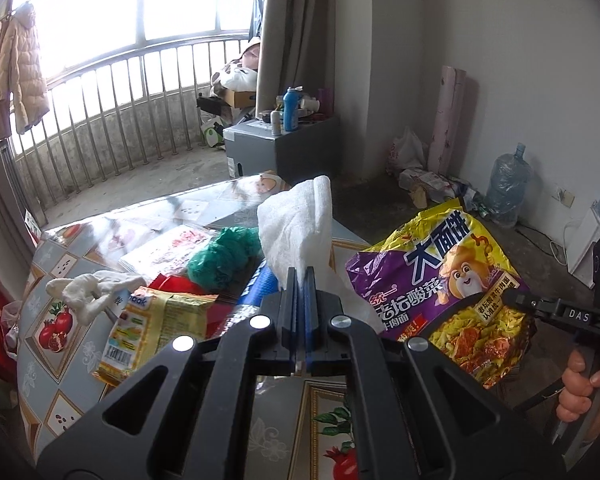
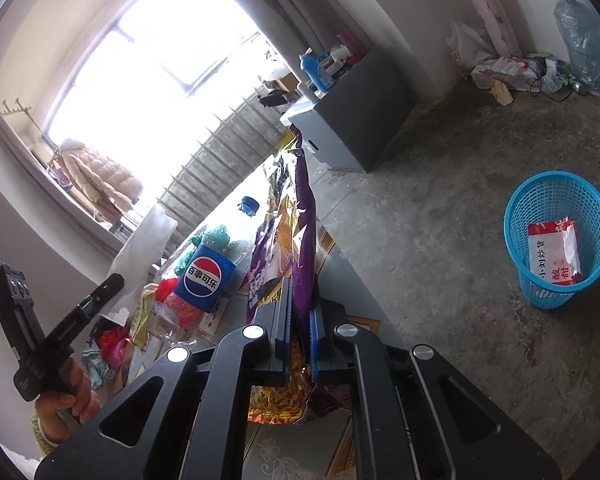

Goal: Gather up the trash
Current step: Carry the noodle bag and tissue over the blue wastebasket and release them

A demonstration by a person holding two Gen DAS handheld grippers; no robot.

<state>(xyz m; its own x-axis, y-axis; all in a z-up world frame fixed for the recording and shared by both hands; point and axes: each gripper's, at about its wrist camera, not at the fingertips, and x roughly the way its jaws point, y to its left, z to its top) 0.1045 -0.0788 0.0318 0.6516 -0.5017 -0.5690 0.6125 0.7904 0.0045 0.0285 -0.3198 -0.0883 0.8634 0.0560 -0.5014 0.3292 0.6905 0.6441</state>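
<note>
My left gripper (image 1: 299, 270) is shut on a white paper tissue (image 1: 296, 220), which stands up from its fingertips above the table. My right gripper (image 2: 300, 284) is shut on a large purple and yellow noodle packet (image 2: 300, 216), held edge-on in the right wrist view. The left wrist view shows the packet (image 1: 440, 280) face-on at the right, with the right gripper (image 1: 512, 296) clamped on its edge. The left gripper (image 2: 116, 280) with the tissue (image 2: 148, 236) shows at the left of the right wrist view. A blue mesh waste basket (image 2: 540, 292) stands on the floor with one red and white packet (image 2: 554, 256) inside.
The patterned table (image 1: 60, 312) carries a yellow wrapper (image 1: 156, 320), a crumpled white tissue (image 1: 88, 292), a green net bag (image 1: 224, 256) and a Pepsi bottle (image 2: 206, 272). A grey cabinet (image 1: 276, 144) with bottles stands by the curtain. Water jugs (image 1: 504, 184) and litter lie along the wall.
</note>
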